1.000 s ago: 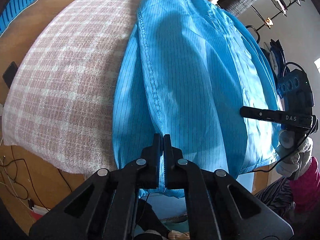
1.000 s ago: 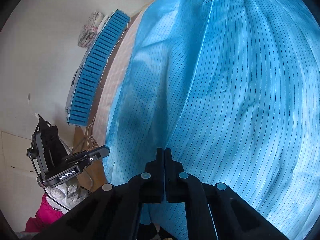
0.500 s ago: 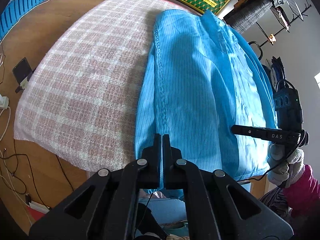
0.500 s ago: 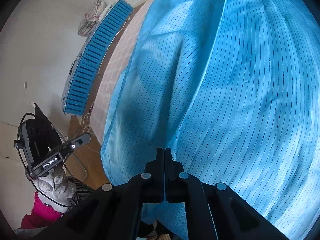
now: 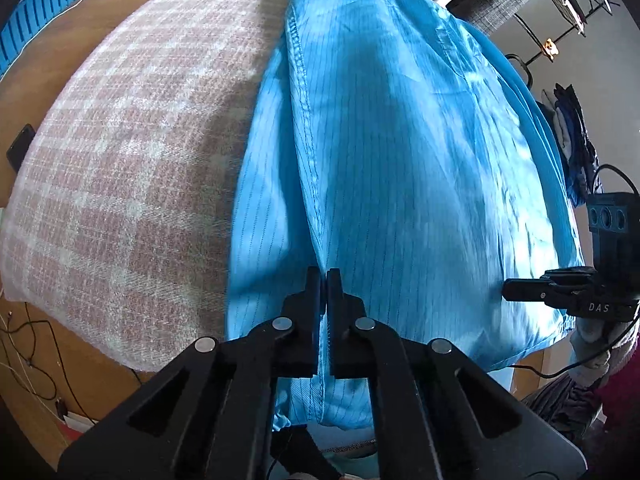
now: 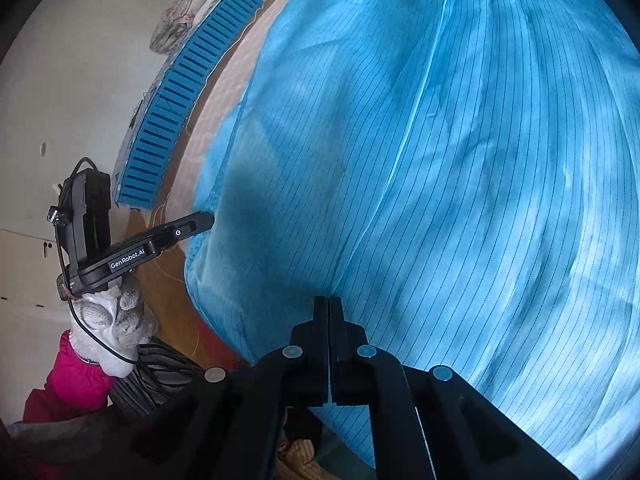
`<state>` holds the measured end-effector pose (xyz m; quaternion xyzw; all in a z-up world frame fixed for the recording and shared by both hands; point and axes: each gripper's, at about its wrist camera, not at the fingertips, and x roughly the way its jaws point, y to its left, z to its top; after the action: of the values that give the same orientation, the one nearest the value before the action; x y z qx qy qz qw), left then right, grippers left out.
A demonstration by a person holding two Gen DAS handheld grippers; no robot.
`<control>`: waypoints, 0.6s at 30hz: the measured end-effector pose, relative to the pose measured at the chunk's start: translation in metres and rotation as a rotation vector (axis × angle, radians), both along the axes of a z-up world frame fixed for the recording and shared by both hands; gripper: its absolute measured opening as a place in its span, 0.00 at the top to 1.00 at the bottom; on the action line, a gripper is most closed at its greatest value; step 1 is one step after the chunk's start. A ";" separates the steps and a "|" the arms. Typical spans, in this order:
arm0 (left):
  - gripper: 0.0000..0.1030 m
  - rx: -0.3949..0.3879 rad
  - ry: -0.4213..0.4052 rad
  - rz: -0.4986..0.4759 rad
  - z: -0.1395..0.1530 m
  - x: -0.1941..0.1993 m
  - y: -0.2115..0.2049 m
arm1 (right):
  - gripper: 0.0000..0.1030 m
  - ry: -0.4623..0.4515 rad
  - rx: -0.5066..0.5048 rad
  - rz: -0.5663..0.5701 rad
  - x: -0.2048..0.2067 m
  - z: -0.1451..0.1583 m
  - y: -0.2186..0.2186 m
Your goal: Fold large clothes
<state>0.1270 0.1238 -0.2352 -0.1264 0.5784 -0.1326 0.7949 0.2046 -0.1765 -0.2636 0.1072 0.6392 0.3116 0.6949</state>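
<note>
A large bright blue pinstriped garment (image 5: 400,160) lies lengthwise on a pink and white checked bed cover (image 5: 132,152), its near end hanging over the front edge. My left gripper (image 5: 324,280) is shut on the garment's near hem by a stitched seam. My right gripper (image 6: 329,306) is shut on the garment (image 6: 460,180) at its near edge, further right. The right gripper also shows at the right of the left wrist view (image 5: 508,290). The left gripper shows at the left of the right wrist view (image 6: 206,222), against the cloth's left edge.
A blue slatted panel (image 6: 188,92) leans against the wall left of the bed. A phone (image 5: 20,146) lies on the wooden floor at the left, with cables (image 5: 28,348) below. A coat rack with dark clothes (image 5: 576,132) stands at the right.
Both grippers kept their hold and moved forward and lower over the bed, so the near hem travelled with them. The garment fills more of both views and slack cloth bunches ahead of the fingers.
</note>
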 end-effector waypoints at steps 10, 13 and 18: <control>1.00 0.022 -0.044 0.078 0.013 0.016 0.026 | 0.57 -0.089 -0.014 -0.128 0.052 0.011 -0.022; 1.00 0.011 -0.024 0.087 0.008 0.026 0.032 | 0.72 -0.097 -0.026 -0.144 0.067 0.007 -0.014; 1.00 -0.062 0.033 0.039 0.002 0.018 0.032 | 1.00 -0.100 -0.049 -0.155 0.077 0.004 -0.005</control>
<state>0.1447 0.1562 -0.2328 -0.1643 0.5844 -0.1327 0.7835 0.2811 -0.1820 -0.2601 0.1234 0.6008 0.2461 0.7505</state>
